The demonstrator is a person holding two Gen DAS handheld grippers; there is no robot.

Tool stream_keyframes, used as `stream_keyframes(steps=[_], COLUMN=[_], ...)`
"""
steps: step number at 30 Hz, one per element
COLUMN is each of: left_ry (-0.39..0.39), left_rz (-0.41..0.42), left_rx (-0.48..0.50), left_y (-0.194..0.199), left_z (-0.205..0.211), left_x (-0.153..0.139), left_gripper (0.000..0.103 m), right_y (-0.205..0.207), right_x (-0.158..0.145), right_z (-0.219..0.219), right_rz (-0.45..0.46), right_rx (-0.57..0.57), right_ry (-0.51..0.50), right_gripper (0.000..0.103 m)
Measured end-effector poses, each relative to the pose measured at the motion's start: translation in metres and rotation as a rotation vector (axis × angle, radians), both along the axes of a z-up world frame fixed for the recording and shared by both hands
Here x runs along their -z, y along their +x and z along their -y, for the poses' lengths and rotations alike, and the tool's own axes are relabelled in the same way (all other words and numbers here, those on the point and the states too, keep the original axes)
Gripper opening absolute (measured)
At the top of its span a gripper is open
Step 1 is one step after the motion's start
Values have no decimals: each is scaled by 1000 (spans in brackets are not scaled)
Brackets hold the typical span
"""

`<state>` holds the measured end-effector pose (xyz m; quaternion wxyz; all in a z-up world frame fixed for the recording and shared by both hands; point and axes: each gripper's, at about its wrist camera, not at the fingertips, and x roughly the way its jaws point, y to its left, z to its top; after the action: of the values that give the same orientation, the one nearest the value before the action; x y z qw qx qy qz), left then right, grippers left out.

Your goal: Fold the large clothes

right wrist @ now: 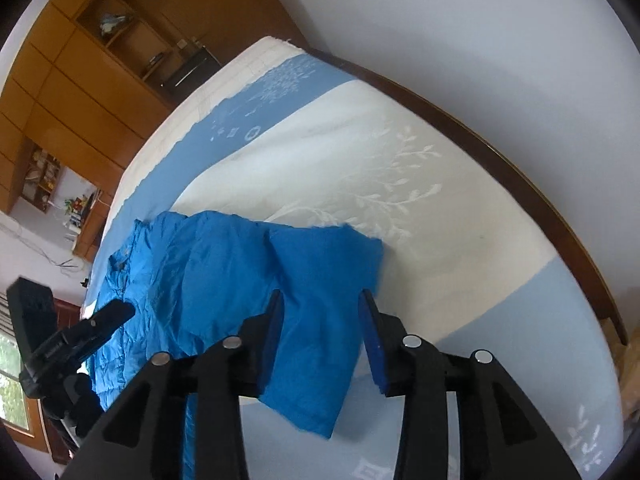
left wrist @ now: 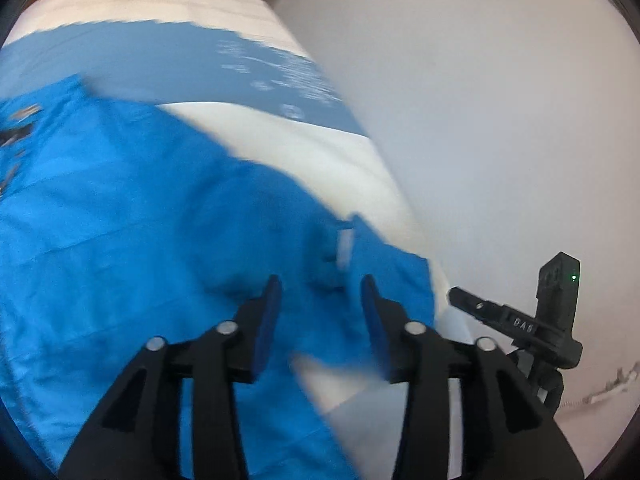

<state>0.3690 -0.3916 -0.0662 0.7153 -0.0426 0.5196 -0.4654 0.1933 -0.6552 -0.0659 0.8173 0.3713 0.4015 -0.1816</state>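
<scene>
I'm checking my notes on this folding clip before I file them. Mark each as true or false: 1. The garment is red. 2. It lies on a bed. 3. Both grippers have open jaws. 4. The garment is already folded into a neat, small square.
1. False: the garment is bright blue.
2. True: it lies on the bed, whose cover is white and pale blue.
3. True: the left gripper and the right gripper both show a gap, pads clamping nothing.
4. False: it lies spread out and wrinkled, one part hanging toward the camera.

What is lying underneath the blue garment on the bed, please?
The blue garment lies on a white and light-blue bedspread, seen all around it. The part of the bedspread directly beneath the fabric is covered.
</scene>
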Motion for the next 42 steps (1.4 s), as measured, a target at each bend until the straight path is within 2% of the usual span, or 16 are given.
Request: stream_keyframes(steps=[2, 5, 8, 9, 11, 13, 17, 19, 24, 27, 29, 32, 34, 42], left_ry=[30, 116, 171, 181, 178, 151, 75, 2, -126, -153, -137, -91, -34, 104], left_rz=[14, 25, -19, -11, 9, 10, 62, 72, 150, 204, 218, 234, 235, 140], left_rx=[31, 40, 46, 48, 57, 67, 83, 86, -19, -112, -179, -280, -352, -453], left_y=[-6, -3, 5, 6, 1, -2, -14, -18, -1, 16, 31, 51, 66, 91], left_z=[24, 58, 82, 88, 89, 90, 83, 73, 18, -38, -80, -126, -157, -232], left_x=[3, 21, 47, 52, 50, 48, 26, 5, -48, -69, -73, -69, -57, -1], left_gripper=[58, 59, 58, 56, 29, 16, 13, 13, 12, 12, 13, 13, 13, 13], right_y=[-7, -13, -17, -20, -26, -28, -28, -28, -19, -3, 14, 42, 65, 138], right_x=[-1, 1, 2, 3, 4, 6, 9, 8, 4, 4, 4, 4, 4, 5], right_z=[2, 4, 4, 5, 9, 12, 15, 15, 11, 3, -7, -22, -35, -83], right_rz=[-1, -4, -14, -18, -26, -30, -31, -22, 14, 31, 39, 53, 60, 24], right_rx=[6, 3, 2, 7, 23, 33, 42, 45, 22, -22, -71, -141, -193, -345], right_ry=[-2, 11, 19, 18, 18, 27, 34, 31, 43, 61, 67, 80, 95, 80], right_gripper=[39, 39, 39, 39, 39, 39, 39, 39, 39, 39, 39, 39, 39, 39])
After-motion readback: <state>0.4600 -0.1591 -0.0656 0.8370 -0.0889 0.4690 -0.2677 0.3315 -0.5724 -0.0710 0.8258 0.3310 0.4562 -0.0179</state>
